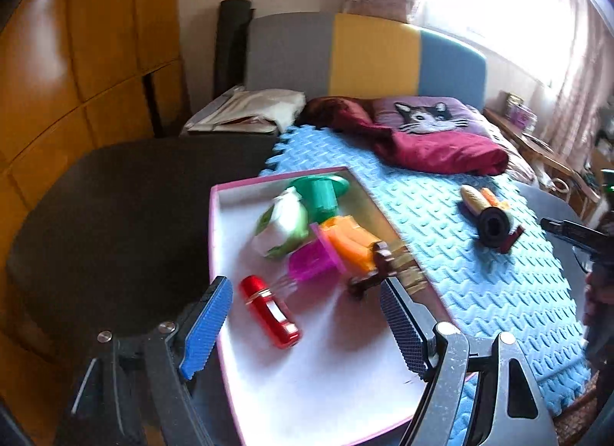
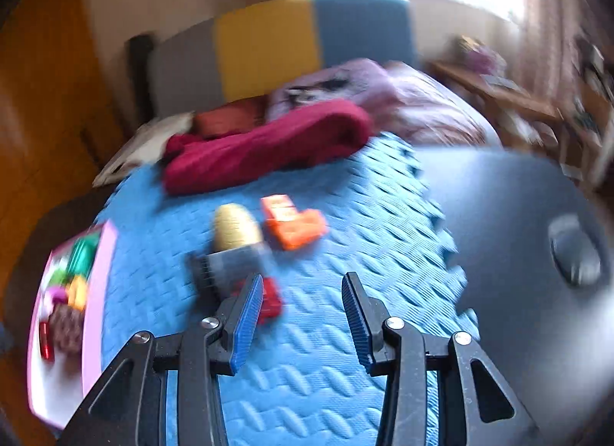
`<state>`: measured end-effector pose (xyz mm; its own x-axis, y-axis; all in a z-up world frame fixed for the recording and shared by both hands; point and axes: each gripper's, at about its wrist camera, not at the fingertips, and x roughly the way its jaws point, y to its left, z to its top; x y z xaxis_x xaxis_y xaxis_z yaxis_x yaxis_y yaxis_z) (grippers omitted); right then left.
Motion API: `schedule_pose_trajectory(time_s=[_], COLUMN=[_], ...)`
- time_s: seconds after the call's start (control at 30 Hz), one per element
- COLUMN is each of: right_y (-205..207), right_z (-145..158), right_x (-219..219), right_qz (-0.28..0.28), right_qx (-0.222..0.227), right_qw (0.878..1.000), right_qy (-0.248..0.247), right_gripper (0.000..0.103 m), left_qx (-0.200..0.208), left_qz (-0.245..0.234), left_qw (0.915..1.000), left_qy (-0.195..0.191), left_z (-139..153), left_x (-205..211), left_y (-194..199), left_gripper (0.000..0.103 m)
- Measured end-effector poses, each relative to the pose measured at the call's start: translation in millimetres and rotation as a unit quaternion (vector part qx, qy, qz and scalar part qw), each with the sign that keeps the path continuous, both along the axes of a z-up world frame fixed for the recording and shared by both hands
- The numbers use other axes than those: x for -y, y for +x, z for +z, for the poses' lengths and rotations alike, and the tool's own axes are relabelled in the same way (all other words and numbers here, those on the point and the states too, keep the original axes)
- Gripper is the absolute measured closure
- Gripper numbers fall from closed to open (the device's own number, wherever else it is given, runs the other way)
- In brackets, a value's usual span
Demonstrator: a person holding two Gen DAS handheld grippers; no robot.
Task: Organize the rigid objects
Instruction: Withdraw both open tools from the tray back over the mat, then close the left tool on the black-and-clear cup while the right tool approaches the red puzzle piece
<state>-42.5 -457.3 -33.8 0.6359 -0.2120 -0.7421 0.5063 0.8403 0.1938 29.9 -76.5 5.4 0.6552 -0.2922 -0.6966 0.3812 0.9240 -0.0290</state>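
Note:
A pink-rimmed white box (image 1: 230, 238) holds several toys: a green cup (image 1: 322, 192), a white-green piece (image 1: 284, 227), an orange piece (image 1: 349, 242), a magenta piece (image 1: 311, 261), a red cylinder (image 1: 268, 309) and a brown toy (image 1: 376, 265). My left gripper (image 1: 307, 315) hovers open over the box's near half, the red cylinder between its fingers but untouched. On the blue foam mat (image 2: 345, 215) lie a yellow corn (image 2: 236, 231), an orange block (image 2: 293, 227), a grey-black cylinder (image 2: 230, 265) and a red piece (image 2: 270, 300). My right gripper (image 2: 303, 311) is open and empty just right of the red piece.
A dark red blanket (image 2: 268, 146) and a cat pillow (image 1: 426, 118) lie past the mat, before a grey, yellow and blue headboard (image 1: 372, 58). A dark table (image 2: 518, 215) carries a grey oval object (image 2: 573, 254). A wooden wardrobe (image 1: 76, 62) stands at the left.

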Motion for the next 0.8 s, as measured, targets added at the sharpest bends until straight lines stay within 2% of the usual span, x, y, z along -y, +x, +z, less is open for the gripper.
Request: schedule_pose_trajectory(time_s=[0.07,0.17,0.27,0.57,0.67,0.8], right_y=[-2,-6,-9,-7,-9,-11], right_z=[-4,-8,-9,-16,-15,-16], right_x=[13,22,29,28,31,35], right_qz=[-0.033,-0.048,-0.052,-0.050,-0.057,-0.060], right_qx=[-0.014,-0.018,-0.017,-0.026,-0.022,-0.013], right_qw=[0.999,0.998,0.998,0.997,0.996,0.994], right_qy=[0.008,0.024,0.033,0.061,0.068,0.090], right_gripper=[0.060,0.060,0.060,0.060,0.060,0.060], left_qx=[0.003,0.001,-0.005,-0.013,-0.007,-0.015], left_qz=[-0.018,-0.046,-0.069,-0.132,-0.161,-0.192], left_qw=[0.9998,0.9989,0.9976,0.9910,0.9866,0.9809], left_qy=[-0.002,-0.004,-0.006,0.021,0.026,0.030], left_z=[3,4,3,-8,-9,-14], left_x=[14,39,62,133,160,194], left_y=[0,0,2,8,10,16], left_gripper=[0.023,0.023,0.023,0.020,0.013,0.013])
